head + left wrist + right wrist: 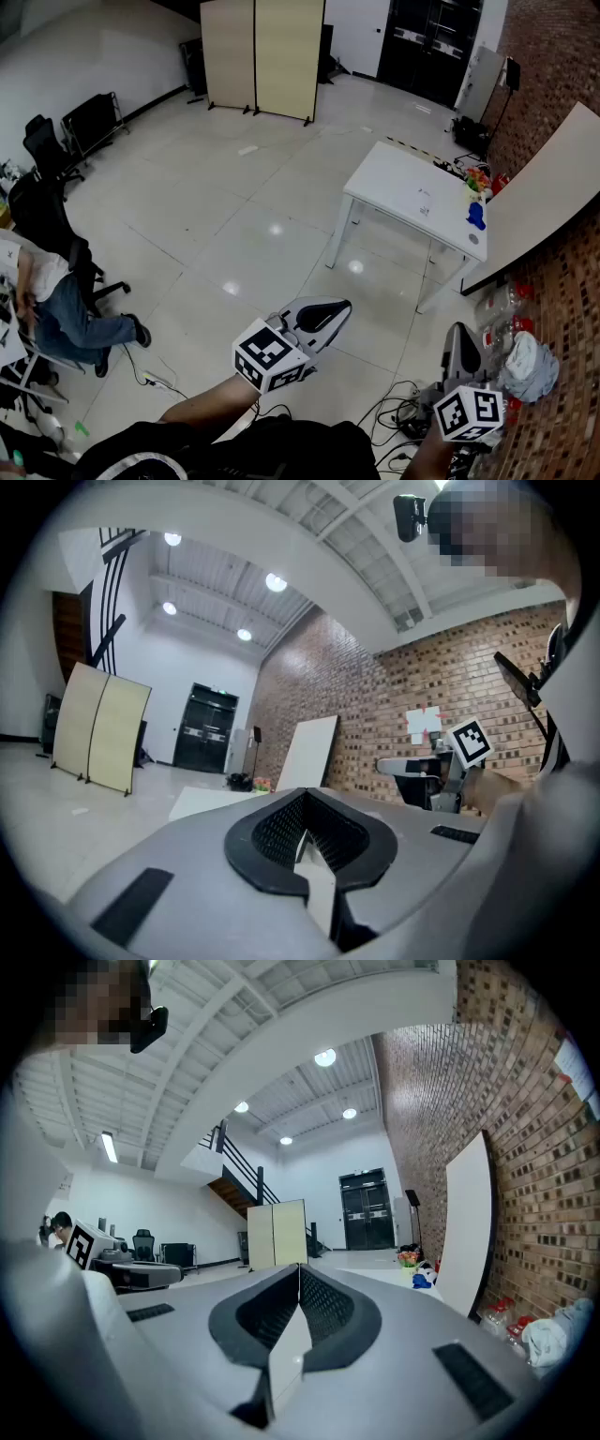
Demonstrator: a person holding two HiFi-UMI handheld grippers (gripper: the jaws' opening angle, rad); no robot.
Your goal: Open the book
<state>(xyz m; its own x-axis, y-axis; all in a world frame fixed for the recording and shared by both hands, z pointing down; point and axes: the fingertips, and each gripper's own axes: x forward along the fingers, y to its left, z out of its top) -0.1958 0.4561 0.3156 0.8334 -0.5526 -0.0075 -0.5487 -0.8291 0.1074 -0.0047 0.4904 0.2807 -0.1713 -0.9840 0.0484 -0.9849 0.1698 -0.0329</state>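
Observation:
I can make out no book in any view. A white table (403,192) stands across the floor, with a blue thing (476,216) and small colourful items (478,180) at its right end. My left gripper (336,309) is held level in mid-air, far from the table, its jaws together with nothing between them (305,797). My right gripper (457,331) hangs at the lower right, also shut and empty (299,1267). Each gripper shows in the other's view: the right one's marker cube (472,742) and the left one's cube (82,1241).
A person sits at a desk at the left edge (52,305), with office chairs (42,145) behind. A beige folding partition (262,56) stands at the back. A large board (548,192) leans on the brick wall. Bottles, a cloth bundle (527,364) and cables (398,412) lie below it.

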